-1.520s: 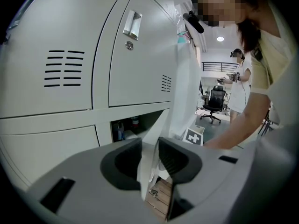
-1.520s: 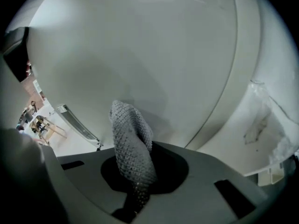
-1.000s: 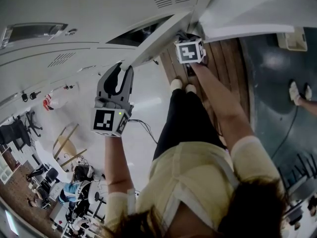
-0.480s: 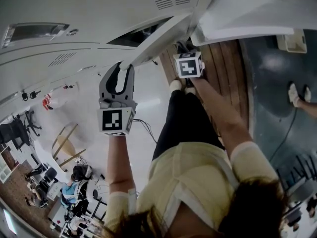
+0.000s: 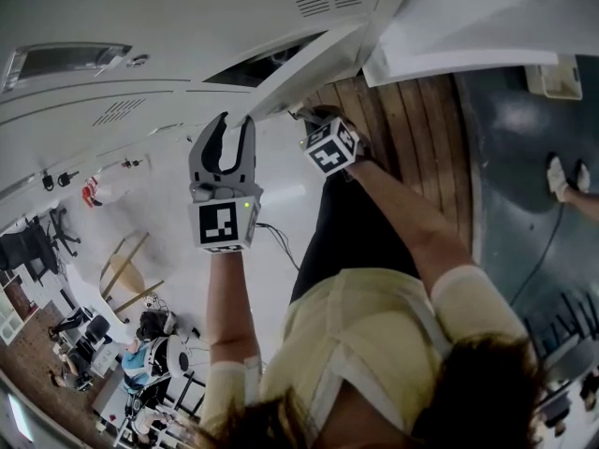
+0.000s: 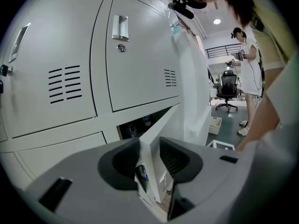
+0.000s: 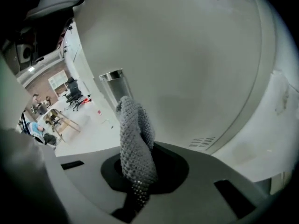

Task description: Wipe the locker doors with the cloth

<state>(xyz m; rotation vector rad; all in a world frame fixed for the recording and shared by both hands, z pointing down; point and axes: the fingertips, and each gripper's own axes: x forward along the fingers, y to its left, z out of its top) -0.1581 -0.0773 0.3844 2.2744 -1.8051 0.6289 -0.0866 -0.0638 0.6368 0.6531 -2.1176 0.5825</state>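
Observation:
A white locker door (image 5: 299, 68) stands open, swung out from the locker bank. My left gripper (image 5: 225, 143) straddles its free edge. In the left gripper view the door's edge (image 6: 150, 157) runs between the two dark pads (image 6: 126, 160), which lie close to both faces. These jaws have just been opening, with the door edge still between them. My right gripper (image 5: 316, 120) sits just right of the left one under the door, mostly hidden by its marker cube. It (image 7: 140, 171) is shut on a grey knobbly cloth (image 7: 135, 143) that stands up before a white door panel (image 7: 196, 55).
Closed locker doors with vent slots (image 6: 65, 85) and a recessed handle (image 6: 120, 27) fill the left. A second open door (image 5: 468, 26) hangs at upper right above wooden flooring (image 5: 421, 129). A chrome piece (image 7: 113, 85) stands behind the cloth. Another person (image 6: 247, 55) and an office chair (image 6: 228, 87) stand beyond.
The right gripper has swung left under the open door toward the left gripper, and its cube has rolled. The left gripper has stayed at the door edge and turned slightly, its fingers wider apart.

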